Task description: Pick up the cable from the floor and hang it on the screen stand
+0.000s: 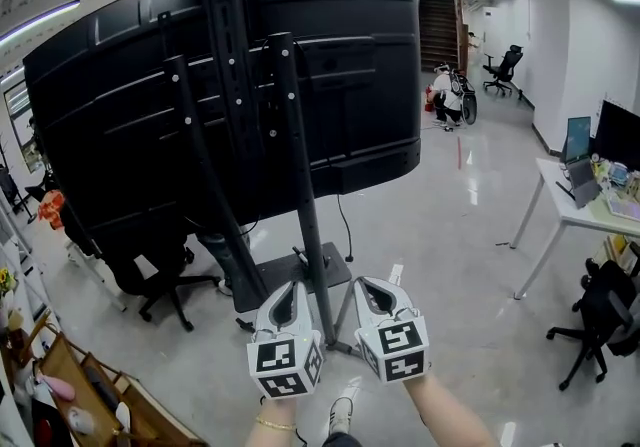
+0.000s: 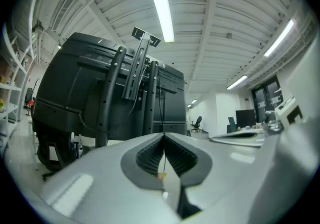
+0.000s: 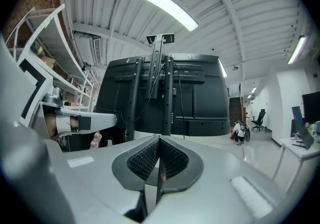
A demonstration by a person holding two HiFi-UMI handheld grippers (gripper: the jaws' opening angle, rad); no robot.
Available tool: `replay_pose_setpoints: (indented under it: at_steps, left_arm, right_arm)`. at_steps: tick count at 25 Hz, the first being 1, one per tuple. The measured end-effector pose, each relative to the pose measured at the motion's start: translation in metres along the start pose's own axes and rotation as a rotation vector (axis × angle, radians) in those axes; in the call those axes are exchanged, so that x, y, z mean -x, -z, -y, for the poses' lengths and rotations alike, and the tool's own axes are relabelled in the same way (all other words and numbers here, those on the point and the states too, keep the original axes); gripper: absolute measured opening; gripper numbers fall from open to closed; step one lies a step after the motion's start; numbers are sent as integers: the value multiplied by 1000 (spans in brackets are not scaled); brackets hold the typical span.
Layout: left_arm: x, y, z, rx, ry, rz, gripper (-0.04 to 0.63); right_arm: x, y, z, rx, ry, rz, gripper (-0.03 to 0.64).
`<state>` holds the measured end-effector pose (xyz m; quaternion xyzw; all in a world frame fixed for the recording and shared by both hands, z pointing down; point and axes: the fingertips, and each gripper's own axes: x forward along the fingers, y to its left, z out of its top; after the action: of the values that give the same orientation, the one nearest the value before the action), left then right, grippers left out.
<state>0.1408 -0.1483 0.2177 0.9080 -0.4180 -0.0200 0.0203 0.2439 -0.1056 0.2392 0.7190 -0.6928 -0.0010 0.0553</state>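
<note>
The large black screen (image 1: 130,125) shows its back, mounted on a black stand (image 1: 300,165) with a flat base (image 1: 285,280) on the floor. A thin black cable (image 1: 346,222) hangs from the screen's lower edge down toward the base; it also shows in the left gripper view as cable (image 2: 161,101) and in the right gripper view as cable (image 3: 181,100). My left gripper (image 1: 296,288) and right gripper (image 1: 367,285) are side by side in front of the stand's base, both pointing level at it. Each has its jaws together with nothing between them, as seen at left gripper (image 2: 163,137) and right gripper (image 3: 159,139).
A black office chair (image 1: 160,285) stands left of the stand. A white desk (image 1: 585,218) with laptops and another black chair (image 1: 600,320) are at the right. Wooden shelving (image 1: 85,395) fills the lower left. A person (image 1: 446,95) crouches far back by the stairs (image 1: 437,25).
</note>
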Motion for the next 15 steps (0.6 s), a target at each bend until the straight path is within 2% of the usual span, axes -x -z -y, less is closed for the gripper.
replay_pose_setpoints:
  at_steps: [5,15]
  left_arm:
    - [21,18,0,22,-12,-24,8]
    - [36,14,6,19,-1,-13,8]
  right_arm:
    - [20,21,-5,-28,2,-33,-2]
    - [40,20,-8,-39,15,-21,-2]
